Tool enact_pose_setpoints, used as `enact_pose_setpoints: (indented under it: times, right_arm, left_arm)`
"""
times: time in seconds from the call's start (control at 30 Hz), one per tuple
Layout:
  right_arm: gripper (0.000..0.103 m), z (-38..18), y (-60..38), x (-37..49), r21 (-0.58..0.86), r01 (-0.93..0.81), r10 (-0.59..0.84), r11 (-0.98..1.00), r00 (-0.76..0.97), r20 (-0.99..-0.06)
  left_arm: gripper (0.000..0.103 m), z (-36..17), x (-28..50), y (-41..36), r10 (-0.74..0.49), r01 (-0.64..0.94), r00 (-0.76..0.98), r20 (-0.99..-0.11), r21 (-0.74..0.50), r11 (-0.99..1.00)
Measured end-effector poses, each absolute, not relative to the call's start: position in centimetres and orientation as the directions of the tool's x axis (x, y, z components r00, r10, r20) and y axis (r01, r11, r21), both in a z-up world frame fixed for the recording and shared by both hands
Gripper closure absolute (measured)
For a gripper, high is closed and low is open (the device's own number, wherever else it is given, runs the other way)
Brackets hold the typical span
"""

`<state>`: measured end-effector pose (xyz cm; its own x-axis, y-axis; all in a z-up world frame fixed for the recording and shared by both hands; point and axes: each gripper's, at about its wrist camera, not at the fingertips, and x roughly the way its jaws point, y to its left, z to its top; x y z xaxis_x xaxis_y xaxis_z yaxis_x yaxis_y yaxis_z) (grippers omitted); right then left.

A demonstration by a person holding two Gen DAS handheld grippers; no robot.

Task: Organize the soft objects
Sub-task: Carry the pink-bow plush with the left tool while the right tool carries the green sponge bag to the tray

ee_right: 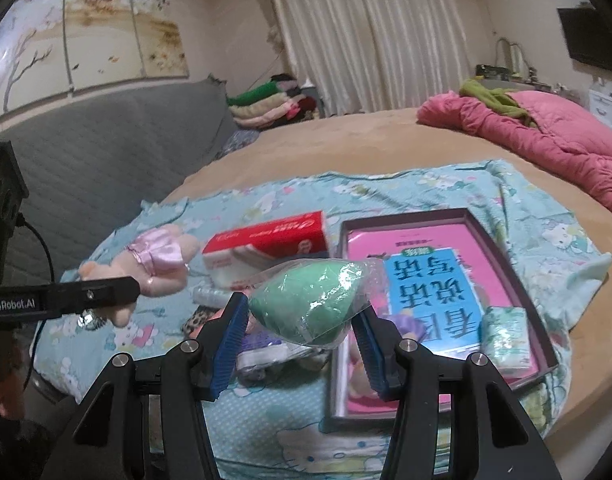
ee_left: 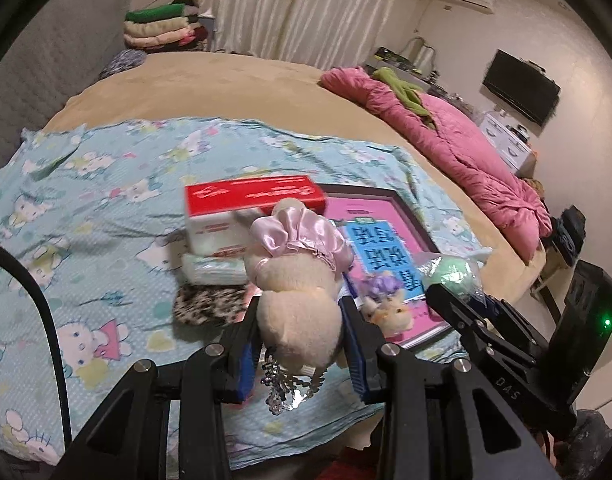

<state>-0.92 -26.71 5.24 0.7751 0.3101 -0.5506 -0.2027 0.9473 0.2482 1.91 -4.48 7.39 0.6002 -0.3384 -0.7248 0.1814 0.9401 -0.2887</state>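
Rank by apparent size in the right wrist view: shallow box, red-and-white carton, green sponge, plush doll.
1. shallow box
2. green sponge and red-and-white carton: look alike; the sponge sits close to the camera in the right hand-held gripper, so no ranking.
3. plush doll, partly hidden by the left hand-held gripper.

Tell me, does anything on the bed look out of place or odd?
One thing: the red and white cardboard box sits tilted, propped on a small white packet instead of lying flat on the light blue cartoon-print sheet. Nothing looks spilled or damaged.
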Motion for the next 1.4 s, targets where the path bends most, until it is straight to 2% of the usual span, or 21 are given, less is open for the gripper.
enact_pose_setpoints:
  times: [0.33, 0.67, 1.4]
  right_arm:
    - [0.049, 6.3, -31.6, -0.9, 0.307, -0.078, 0.230, 0.948, 0.836, -0.498]
    - [0.048, 6.4, -35.0, -1.1, 0.287, 0.010, 0.133, 0.958, 0.870, -0.474]
    - [0.048, 4.6, -37.0, -0.2, 0.282, 0.050, 0.107, 0.958, 0.851, -0.515]
  left_arm:
    - [0.066, 8.7, 3.1, -9.8, -0.377, 0.279, 0.585, -0.718, -0.259, 0.925]
    - [0.066, 8.3, 4.1, -14.4, -0.403, 0.356, 0.551, -0.731, -0.230, 0.906]
    - [0.066, 5.4, 9.4, -20.1, -0.404, 0.393, 0.485, -0.775, -0.219, 0.893]
